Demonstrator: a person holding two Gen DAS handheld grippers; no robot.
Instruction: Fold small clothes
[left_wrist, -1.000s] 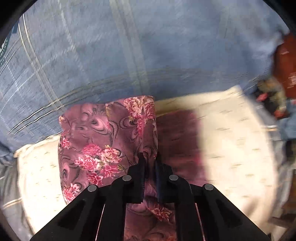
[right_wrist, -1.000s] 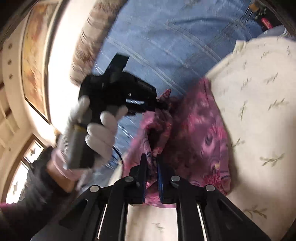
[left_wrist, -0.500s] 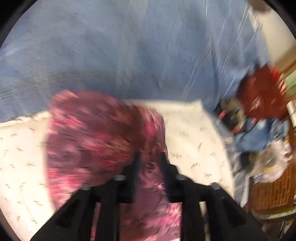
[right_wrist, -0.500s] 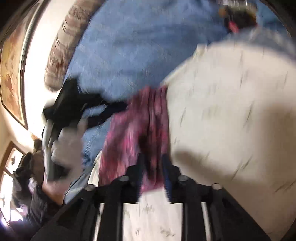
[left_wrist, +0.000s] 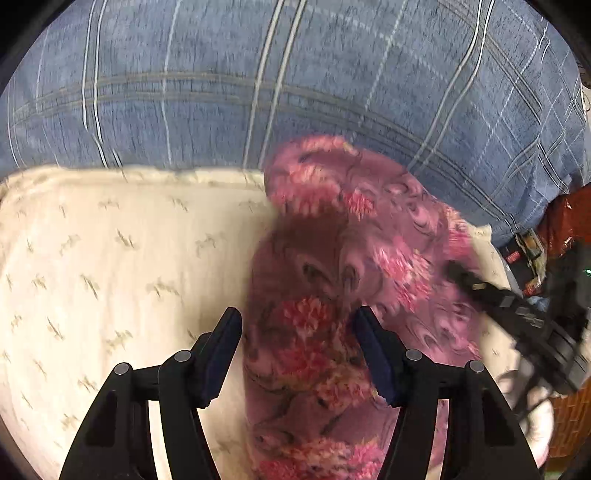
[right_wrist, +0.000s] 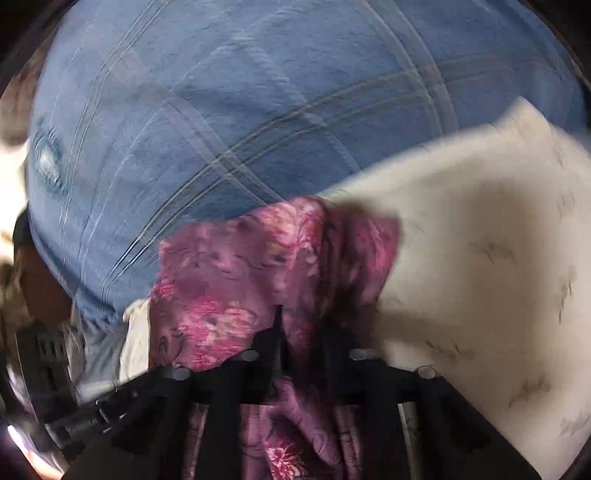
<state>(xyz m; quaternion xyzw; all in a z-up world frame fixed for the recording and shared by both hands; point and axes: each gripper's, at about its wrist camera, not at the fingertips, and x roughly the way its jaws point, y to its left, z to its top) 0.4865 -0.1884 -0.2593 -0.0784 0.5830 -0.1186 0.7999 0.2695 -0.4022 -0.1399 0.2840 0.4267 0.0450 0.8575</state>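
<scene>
A small purple garment with pink flowers (left_wrist: 343, 280) lies on a cream patterned cloth (left_wrist: 110, 266). My left gripper (left_wrist: 297, 332) is open, its fingers standing either side of the garment's near part, holding nothing. The right gripper shows at the right edge of the left wrist view (left_wrist: 517, 314), lying over the garment's right side. In the right wrist view the garment (right_wrist: 258, 273) lies under my right gripper (right_wrist: 301, 332); the view is blurred and its fingers (right_wrist: 273, 332) stand a little apart with cloth between them. Whether they grip it I cannot tell.
A blue checked bedspread (left_wrist: 295, 74) lies beyond the cream cloth and fills the top of both views (right_wrist: 258, 92). Red and dark clutter (left_wrist: 561, 229) sits at the far right. The cream cloth (right_wrist: 480, 258) spreads to the right in the right wrist view.
My left gripper has opened and let go of the garment. Both grippers have swung across; the garment now lies lower on the cream cloth. The right fingers have parted a little.
</scene>
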